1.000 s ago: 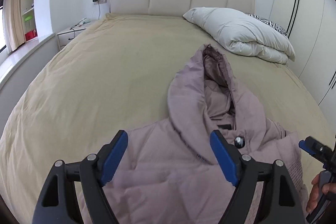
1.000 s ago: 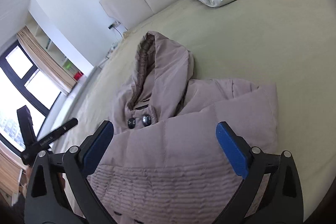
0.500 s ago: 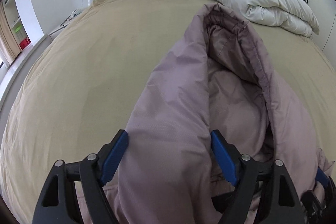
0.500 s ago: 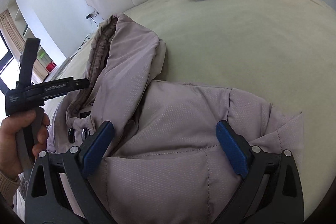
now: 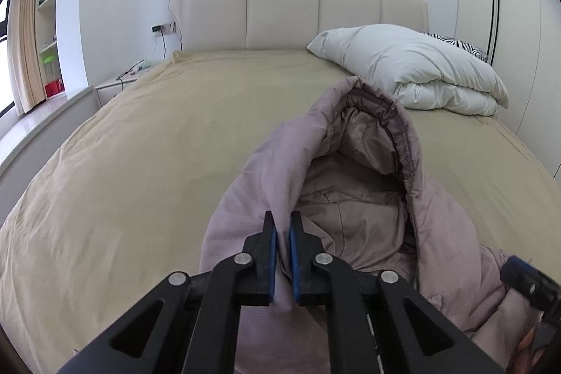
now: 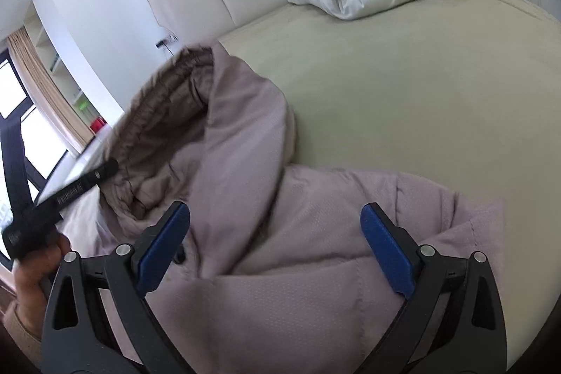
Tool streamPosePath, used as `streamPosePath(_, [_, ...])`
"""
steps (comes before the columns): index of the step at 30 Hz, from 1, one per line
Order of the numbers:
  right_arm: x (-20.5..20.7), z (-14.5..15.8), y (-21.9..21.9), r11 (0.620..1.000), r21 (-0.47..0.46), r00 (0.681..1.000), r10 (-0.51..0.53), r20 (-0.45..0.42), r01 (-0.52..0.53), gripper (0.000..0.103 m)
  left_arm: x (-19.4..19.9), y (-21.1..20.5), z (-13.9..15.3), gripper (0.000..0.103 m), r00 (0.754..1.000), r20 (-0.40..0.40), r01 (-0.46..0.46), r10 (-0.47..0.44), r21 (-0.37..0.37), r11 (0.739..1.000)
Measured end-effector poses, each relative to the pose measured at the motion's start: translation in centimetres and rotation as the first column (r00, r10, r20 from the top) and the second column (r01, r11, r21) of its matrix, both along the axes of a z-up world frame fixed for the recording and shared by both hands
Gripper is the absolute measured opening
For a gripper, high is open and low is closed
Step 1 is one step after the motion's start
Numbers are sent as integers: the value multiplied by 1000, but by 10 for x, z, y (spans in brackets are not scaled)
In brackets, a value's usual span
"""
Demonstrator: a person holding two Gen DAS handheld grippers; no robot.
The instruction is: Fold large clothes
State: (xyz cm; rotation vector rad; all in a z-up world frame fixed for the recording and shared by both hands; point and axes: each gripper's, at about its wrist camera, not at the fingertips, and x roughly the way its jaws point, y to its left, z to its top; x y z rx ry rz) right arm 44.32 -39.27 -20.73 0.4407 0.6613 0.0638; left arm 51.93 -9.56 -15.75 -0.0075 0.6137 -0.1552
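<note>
Bedroom with white walls. Bed [image 5: 147, 170] under a tan cover fills both views, with a cream panelled headboard [image 5: 280, 9] at its far end. Folded white duvet [image 5: 413, 69] lies near the headboard on the right side; a zebra-print item behind it is mostly hidden. Wardrobe [image 5: 505, 6] doors stand along the right wall; a nightstand [image 5: 117, 86], shelves [image 5: 49, 20] and a curtain [image 5: 22, 37] stand at the left by the window. Mauve padded coat [image 6: 308, 251] lies on the near part of the bed, hood [image 5: 357, 142] raised and open toward the headboard; its lower body is cut off by the frame edge. Left tool [image 5: 282, 246] is closed, its blue pads pinching a ridge of hood fabric. Right tool [image 6: 275, 246] hangs wide open above the coat's shoulder, holding nothing. In the right wrist view the left tool appears blurred at the left edge, held by a hand [image 6: 38, 272]; in the left wrist view only a blurred corner of the right tool shows at lower right.
</note>
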Motion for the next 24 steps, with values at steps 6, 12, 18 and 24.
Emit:
streamPosePath(6, [91, 20, 45, 985, -148, 991, 69, -115, -86, 100, -19, 14, -3, 8, 998, 65, 17, -16, -19, 1000])
streamPosePath(12, [173, 2, 53, 989, -140, 968, 14, -249, -51, 99, -11, 34, -28, 8, 1000, 9, -9, 10, -113, 994])
streamPosePath(18, [213, -14, 46, 991, -127, 954, 4, -299, -44, 39, 4, 47, -50, 8, 997, -77, -37, 22, -211, 977])
streamPosePath(24, [183, 18, 27, 994, -104, 979, 17, -205, -39, 11, -8, 56, -36, 8, 997, -65, -45, 29, -268, 962])
